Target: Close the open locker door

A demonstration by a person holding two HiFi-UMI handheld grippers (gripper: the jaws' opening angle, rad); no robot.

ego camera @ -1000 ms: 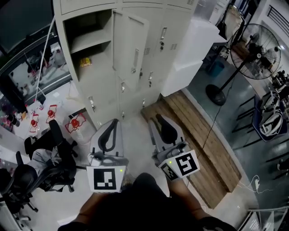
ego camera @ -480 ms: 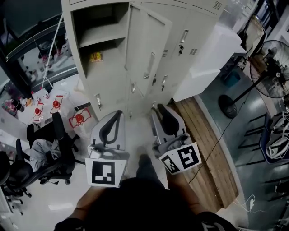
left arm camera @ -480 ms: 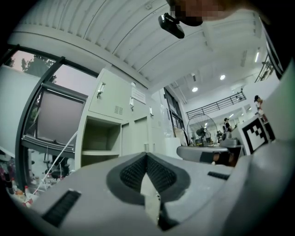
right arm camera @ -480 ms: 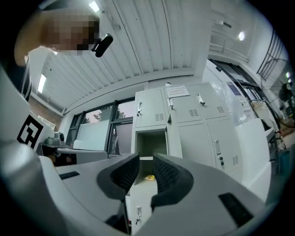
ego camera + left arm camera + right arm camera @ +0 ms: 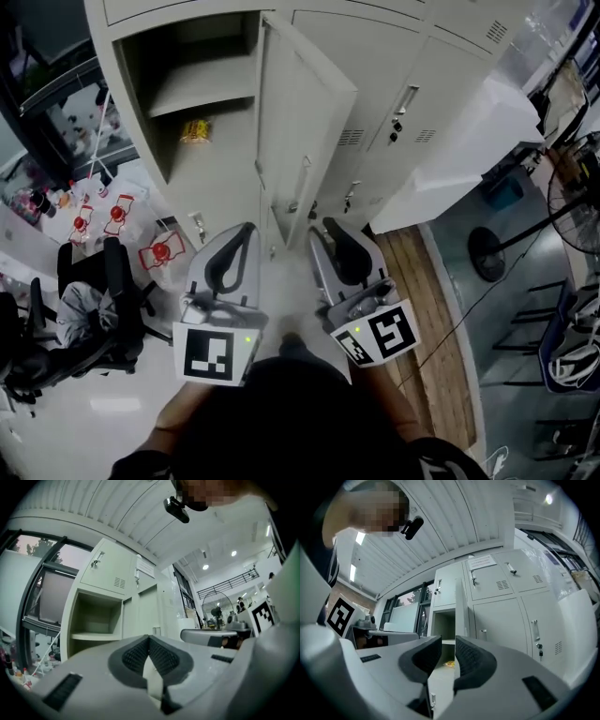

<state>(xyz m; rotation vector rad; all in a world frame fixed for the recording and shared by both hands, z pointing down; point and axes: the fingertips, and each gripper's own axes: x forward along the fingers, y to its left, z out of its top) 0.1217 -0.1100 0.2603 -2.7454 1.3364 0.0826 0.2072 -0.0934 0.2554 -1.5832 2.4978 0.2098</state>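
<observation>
Locker door (image 5: 305, 112) stands swung open ahead of both grippers, untouched. Left gripper (image 5: 246, 228): pads pressed together, empty. Right gripper (image 5: 328, 225): pads slightly apart, empty. Yellow packet (image 5: 195, 131) lies in the open compartment.

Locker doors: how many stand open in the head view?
1: the door of the upper left compartment, swung outward. The other doors in view look shut; more may lie out of frame.

Floor (image 5: 284, 281) free up to jutting locker door (image 5: 305, 122); chair (image 5: 105, 314) & clutter crowd L side
</observation>
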